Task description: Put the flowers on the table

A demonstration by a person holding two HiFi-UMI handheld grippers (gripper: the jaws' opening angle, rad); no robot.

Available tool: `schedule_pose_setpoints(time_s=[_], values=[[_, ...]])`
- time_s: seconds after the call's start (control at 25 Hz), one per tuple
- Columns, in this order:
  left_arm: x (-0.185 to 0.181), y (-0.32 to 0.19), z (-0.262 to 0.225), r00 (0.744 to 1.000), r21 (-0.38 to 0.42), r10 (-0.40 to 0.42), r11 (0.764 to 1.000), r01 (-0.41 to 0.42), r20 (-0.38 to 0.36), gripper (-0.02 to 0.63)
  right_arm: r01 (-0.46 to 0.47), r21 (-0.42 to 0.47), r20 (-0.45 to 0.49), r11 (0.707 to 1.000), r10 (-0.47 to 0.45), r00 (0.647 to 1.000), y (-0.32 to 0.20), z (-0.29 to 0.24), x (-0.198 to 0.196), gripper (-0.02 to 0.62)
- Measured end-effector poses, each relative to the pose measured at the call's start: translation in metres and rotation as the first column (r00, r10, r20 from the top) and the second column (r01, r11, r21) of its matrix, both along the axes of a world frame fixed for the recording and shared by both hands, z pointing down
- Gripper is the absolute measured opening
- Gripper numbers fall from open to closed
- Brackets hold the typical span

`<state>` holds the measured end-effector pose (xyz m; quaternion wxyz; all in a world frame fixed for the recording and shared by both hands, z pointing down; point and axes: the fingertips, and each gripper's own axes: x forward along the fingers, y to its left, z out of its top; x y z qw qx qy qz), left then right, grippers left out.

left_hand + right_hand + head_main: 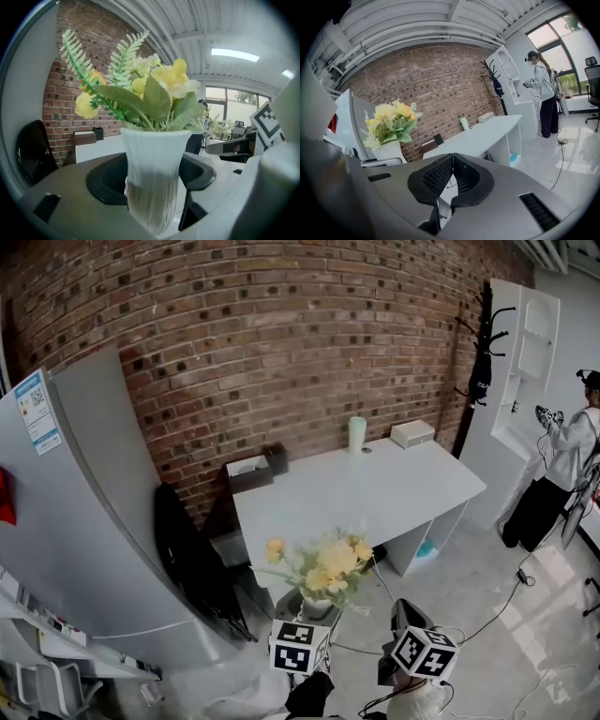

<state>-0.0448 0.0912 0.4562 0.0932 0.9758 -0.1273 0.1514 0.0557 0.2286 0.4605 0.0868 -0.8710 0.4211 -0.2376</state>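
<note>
As I look down through the head view, brick wall (pixel 281 334): it fills the back of the room behind everything else.
Grey appliance (pixel 84 521): tall, at my left, with its foot cut off by the picture's edge.
Surface (pixel 375 493): white, set against the brick wall and mostly bare. Its near corner lies just beyond the flowers (pixel 323 563).
Person (pixel 567 456): far right by white shelving, well apart from the surface and partly cut by the frame.
Black shape (pixel 187 559): between the grey appliance and the surface. I cannot tell whether it is a chair or a bag.
Flowers: yellow and cream blooms with green fern, upright in a white ribbed vase (pixel 152 154). I hold them in the air on my side of the surface's near edge, not resting on it.
Left gripper (pixel 153 197): closed on the vase's narrow lower body, with a dark pad at either side.
Right gripper (pixel 451 161): pads meet tip to tip with nothing between them. It is just beside the left gripper, and the flowers show to its left.
Small things on the surface: a pale cylinder (pixel 357 434) and a white box (pixel 412 434) at the far edge, and a dark box (pixel 248 474) at the far left corner.
Hard to make out: the vase's foot drops below the left gripper view. In the head view the marker cube (pixel 300 645) covers the vase's lower part, and my hands are cut off at the bottom edge. The vase's far side, where the pads press, is hidden.
</note>
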Motion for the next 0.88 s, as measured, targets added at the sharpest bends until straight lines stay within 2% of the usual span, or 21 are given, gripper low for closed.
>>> schedule_pose_setpoints(time_s=[0.4, 0.88], values=[[0.087, -0.061, -0.010, 0.999, 0.014, 0.013, 1.000, -0.013, -0.045, 0.324, 0.001, 0.012, -0.037, 1.000, -0.001, 0.999, -0.062, -0.010, 0.084, 0.025], [0.181, -0.161, -0.007, 0.999, -0.002, -0.012, 1.000, 0.012, -0.039, 0.325, 0.052, -0.019, -0.049, 0.998, -0.052, 0.997, -0.169, -0.015, 0.178, 0.025]])
